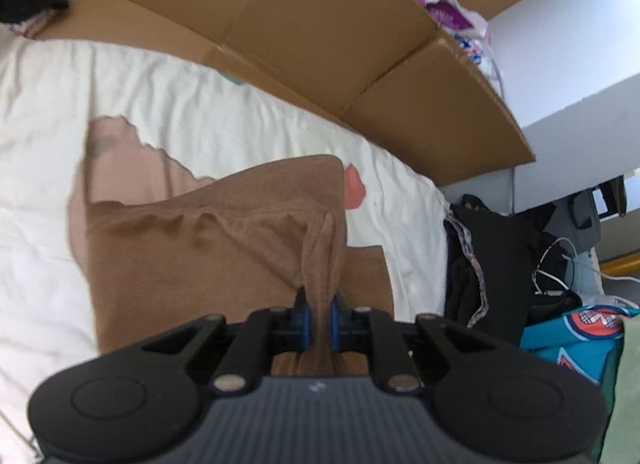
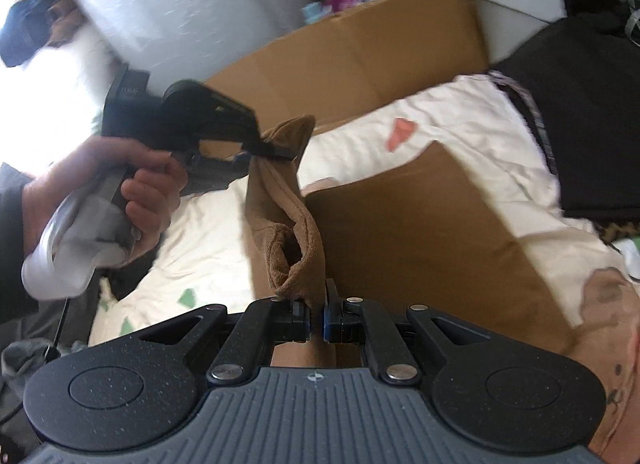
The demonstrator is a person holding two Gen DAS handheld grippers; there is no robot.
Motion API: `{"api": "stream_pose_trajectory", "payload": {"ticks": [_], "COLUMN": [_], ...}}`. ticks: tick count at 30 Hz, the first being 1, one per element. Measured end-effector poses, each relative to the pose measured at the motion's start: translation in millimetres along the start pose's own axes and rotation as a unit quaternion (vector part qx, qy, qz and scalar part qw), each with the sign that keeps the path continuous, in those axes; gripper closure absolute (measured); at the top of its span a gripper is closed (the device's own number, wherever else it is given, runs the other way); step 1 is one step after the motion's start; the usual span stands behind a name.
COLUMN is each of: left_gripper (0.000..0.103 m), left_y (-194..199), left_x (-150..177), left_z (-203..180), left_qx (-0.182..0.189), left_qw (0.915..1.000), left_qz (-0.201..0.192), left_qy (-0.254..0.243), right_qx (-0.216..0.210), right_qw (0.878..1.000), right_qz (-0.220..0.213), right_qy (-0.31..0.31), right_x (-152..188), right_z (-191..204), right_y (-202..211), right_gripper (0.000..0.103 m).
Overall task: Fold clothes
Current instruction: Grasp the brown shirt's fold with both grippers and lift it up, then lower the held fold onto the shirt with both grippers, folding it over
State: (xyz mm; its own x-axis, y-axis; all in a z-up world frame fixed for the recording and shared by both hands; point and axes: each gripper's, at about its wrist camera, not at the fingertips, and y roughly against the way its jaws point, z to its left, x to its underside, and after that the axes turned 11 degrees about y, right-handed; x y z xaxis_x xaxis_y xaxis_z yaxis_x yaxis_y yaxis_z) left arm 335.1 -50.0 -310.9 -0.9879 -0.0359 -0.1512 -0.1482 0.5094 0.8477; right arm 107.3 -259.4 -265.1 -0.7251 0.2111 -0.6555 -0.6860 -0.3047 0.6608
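Observation:
A brown garment (image 1: 208,248) lies partly spread on the white bedsheet (image 1: 168,88), over a pale pink layer (image 1: 116,168). My left gripper (image 1: 318,318) is shut on a bunched edge of it, which rises between the blue pads. In the right wrist view the same brown garment (image 2: 288,216) hangs as a lifted band between both tools. My right gripper (image 2: 316,320) is shut on its near end. The left gripper (image 2: 272,150), held by a person's hand (image 2: 136,192), pinches the far corner.
Flat cardboard (image 1: 320,24) leans along the bed's far side, and another cardboard sheet (image 2: 420,240) lies on the sheet. Dark clothes (image 2: 580,124) are piled at the bed's edge, with a teal printed fabric (image 1: 572,340) and cables (image 1: 556,264) beside it. A pink printed garment (image 2: 608,304) lies at right.

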Motion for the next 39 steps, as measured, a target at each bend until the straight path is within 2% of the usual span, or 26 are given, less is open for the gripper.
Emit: {"api": "stream_pose_trajectory", "payload": {"ticks": [4,13,22,25,29,33,39], "left_gripper": [0.093,0.093,0.093,0.093,0.092,0.083,0.073], "left_y": [-28,-69,-103,-115,-134,-146,-164], "left_x": [1,6,25,34,37,32,24], "left_z": [-7,-20,-49,-58,-63,-68,-89], "left_qx": [-0.009,-0.024,-0.057,-0.068,-0.103,-0.128,-0.171], "left_qw": [0.9999,0.9986,0.9927,0.9889,0.9814,0.9768,0.9654], "left_qz": [0.012,0.037,0.061,0.071,0.087,0.103,0.114], "left_qy": [-0.006,-0.030,-0.086,-0.111,-0.136,-0.138,-0.160], "right_qx": [0.019,0.045,0.079,0.093,0.105,0.109,0.121], "right_qw": [0.999,0.996,0.988,0.984,0.981,0.978,0.973], "right_qz": [0.004,0.013,0.015,0.018,0.026,0.030,0.035], "right_qy": [-0.036,-0.071,-0.135,-0.153,-0.164,-0.174,-0.194], "right_x": [4,15,34,41,51,58,67], "right_z": [-19,-53,-89,-98,-107,-112,-120], "right_y": [-8,-20,-26,-28,-32,-37,-44], "right_gripper": [0.099,0.099,0.100,0.100,0.100,0.101,0.101]}}
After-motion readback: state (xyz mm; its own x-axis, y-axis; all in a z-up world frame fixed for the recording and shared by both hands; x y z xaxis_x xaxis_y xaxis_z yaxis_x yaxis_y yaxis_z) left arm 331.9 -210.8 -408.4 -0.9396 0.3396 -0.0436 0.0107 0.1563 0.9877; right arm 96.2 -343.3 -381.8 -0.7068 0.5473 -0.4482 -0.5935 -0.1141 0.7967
